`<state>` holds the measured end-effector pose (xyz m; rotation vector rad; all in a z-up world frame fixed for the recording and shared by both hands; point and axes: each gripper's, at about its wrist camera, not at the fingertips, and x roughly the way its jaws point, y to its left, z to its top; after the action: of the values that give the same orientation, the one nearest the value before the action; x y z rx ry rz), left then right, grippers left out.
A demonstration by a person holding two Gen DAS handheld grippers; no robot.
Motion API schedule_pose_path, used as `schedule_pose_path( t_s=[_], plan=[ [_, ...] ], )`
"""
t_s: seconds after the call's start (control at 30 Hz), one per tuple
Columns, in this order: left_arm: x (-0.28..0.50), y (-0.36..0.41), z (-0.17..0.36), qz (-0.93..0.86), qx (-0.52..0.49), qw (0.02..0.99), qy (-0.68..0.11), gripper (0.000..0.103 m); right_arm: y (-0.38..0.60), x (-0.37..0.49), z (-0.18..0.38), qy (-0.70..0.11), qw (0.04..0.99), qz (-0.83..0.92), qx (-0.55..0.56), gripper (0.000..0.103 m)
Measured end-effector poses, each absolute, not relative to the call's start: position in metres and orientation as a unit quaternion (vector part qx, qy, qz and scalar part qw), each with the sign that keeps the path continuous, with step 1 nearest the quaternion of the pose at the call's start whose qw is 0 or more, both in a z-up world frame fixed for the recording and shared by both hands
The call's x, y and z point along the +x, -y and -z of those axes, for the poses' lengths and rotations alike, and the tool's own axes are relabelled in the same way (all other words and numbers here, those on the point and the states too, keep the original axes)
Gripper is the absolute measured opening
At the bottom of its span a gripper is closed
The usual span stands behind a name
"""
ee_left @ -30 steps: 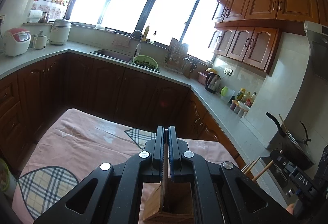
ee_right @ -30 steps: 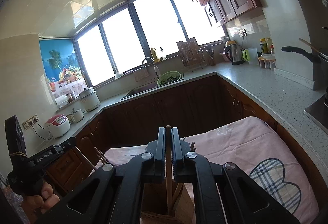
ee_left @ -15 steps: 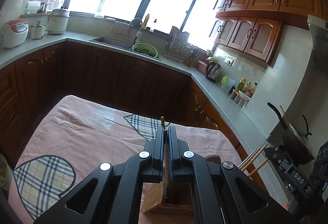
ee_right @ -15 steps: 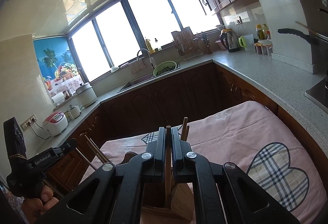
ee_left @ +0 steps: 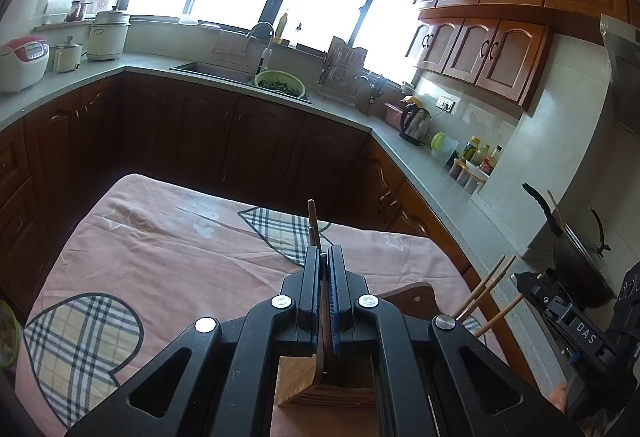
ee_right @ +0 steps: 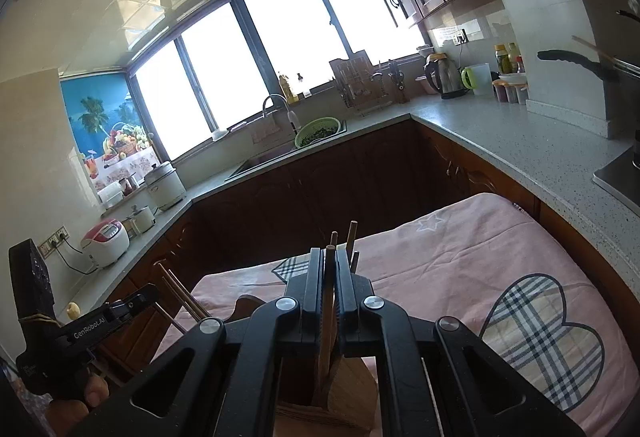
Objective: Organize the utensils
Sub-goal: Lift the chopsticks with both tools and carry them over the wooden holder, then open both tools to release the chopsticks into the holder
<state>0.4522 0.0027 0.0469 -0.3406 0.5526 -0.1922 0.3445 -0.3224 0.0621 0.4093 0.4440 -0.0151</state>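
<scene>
Both jaws pinch slim wooden utensil handles point(ee_left: 313, 225) above a ribbed bamboo holder point(ee_left: 326, 391).

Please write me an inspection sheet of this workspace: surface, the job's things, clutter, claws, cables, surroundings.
Surface: pink cloth with plaid heart patches covering the table.
Job's things: light wooden utensil holder box below both claws; thin brown wooden chopstick in the left claw; brown wooden chopstick in the right claw; more wooden sticks standing behind it.
Clutter: nothing seen on the cloth.
Claws: left claw shut on its chopstick; right claw shut on its chopstick.
Cables: black cord from the wall socket to the red and white rice cooker.
Surroundings: grey kitchen counter, green colander at the sink, steel kettle.
</scene>
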Motion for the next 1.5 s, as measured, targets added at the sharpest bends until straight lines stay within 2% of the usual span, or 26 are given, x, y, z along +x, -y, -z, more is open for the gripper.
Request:
schedule_pose_path(
  t_s=[0.87, 1.0, 1.17, 1.27, 1.3, 1.37, 1.43, 1.47, 1.5],
  plan=[
    [0.458, 0.014, -0.055, 0.078, -0.149, 0.945, -0.28, 0.003, 0.322, 0.358, -0.056, -0.232, 0.953, 0.001, 0.196, 0.005],
    [0.457, 0.015, -0.057, 0.076, -0.148, 0.945, -0.283, 0.003, 0.323, 0.356, -0.055, -0.233, 0.951, 0.002, 0.202, 0.009],
    [0.458, 0.013, -0.059, 0.076, -0.148, 0.943, -0.288, 0.003, 0.323, 0.356, -0.056, -0.237, 0.95, 0.004, 0.202, 0.01],
    [0.458, 0.012, -0.06, 0.075, -0.15, 0.942, -0.29, 0.008, 0.324, 0.355, -0.057, -0.235, 0.951, 0.004, 0.203, 0.01],
    [0.457, 0.012, -0.06, 0.074, -0.151, 0.942, -0.29, 0.013, 0.324, 0.354, -0.058, -0.235, 0.95, 0.004, 0.205, 0.011],
    [0.454, 0.011, -0.06, 0.072, -0.153, 0.943, -0.287, 0.026, 0.326, 0.353, -0.059, -0.234, 0.949, 0.003, 0.209, 0.015],
    [0.451, 0.01, -0.061, 0.071, -0.154, 0.943, -0.285, 0.029, 0.327, 0.351, -0.059, -0.232, 0.949, 0.004, 0.214, 0.03],
    [0.449, 0.01, -0.062, 0.072, -0.154, 0.943, -0.286, 0.033, 0.327, 0.35, -0.059, -0.23, 0.949, 0.004, 0.215, 0.04],
    [0.446, 0.009, -0.062, 0.073, -0.155, 0.943, -0.285, 0.037, 0.328, 0.348, -0.06, -0.227, 0.949, 0.004, 0.217, 0.045]
  ],
)
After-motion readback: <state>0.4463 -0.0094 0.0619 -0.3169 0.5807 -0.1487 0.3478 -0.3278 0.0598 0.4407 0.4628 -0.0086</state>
